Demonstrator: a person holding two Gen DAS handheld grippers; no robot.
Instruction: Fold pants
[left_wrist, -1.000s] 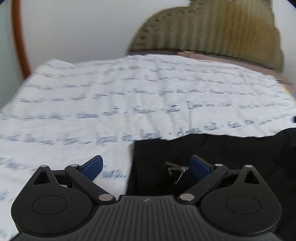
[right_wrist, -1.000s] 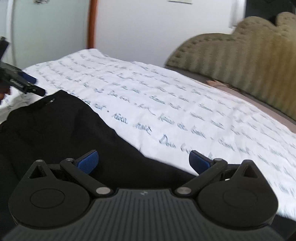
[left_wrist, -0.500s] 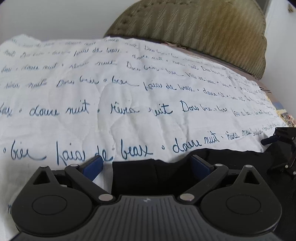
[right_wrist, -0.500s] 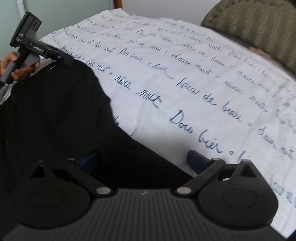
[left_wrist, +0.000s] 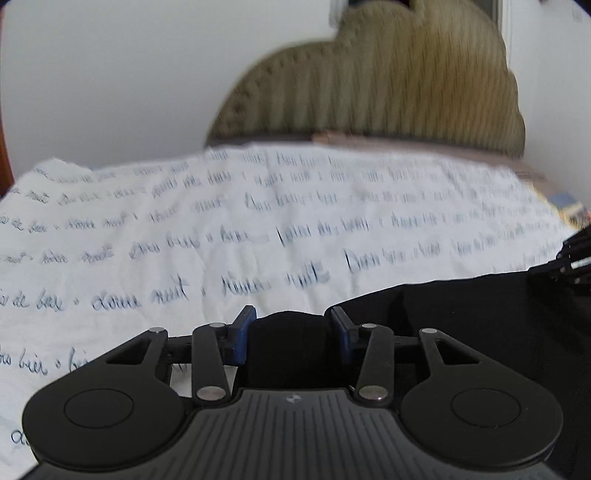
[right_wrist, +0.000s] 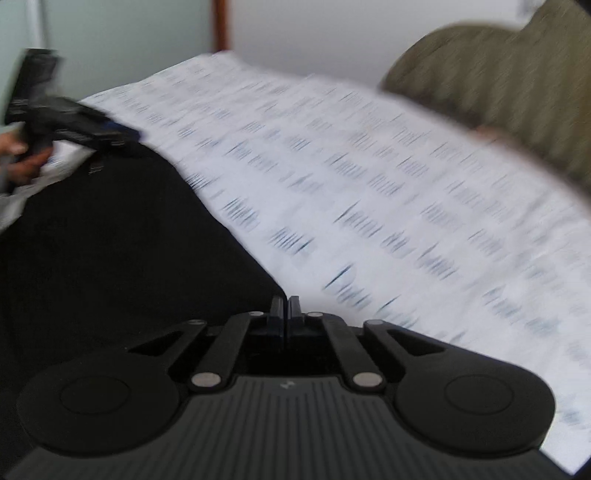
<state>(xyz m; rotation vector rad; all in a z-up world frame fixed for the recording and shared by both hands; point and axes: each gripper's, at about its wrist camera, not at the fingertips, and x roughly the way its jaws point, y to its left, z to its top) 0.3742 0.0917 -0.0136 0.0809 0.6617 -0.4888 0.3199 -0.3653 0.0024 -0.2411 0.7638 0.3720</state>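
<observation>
White bedspread (left_wrist: 258, 206) printed with blue script is covering the bed — olive headboard (left_wrist: 388, 85) and pale wall (left_wrist: 110, 74) behind. Black pants (right_wrist: 110, 251) are lying on its near side. Left gripper (left_wrist: 291, 332) is closing on a bunched fold of them; right gripper (right_wrist: 287, 314) is pinching their edge, jaws pressed together.

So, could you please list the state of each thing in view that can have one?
Left gripper: jaws closing, a bunched fold of the black pants between the blue pads.
Right gripper: shut at the pants' edge.
Black pants: lying spread on the bedspread, not yet folded.
Bedspread: laid flat, slightly wrinkled.
</observation>
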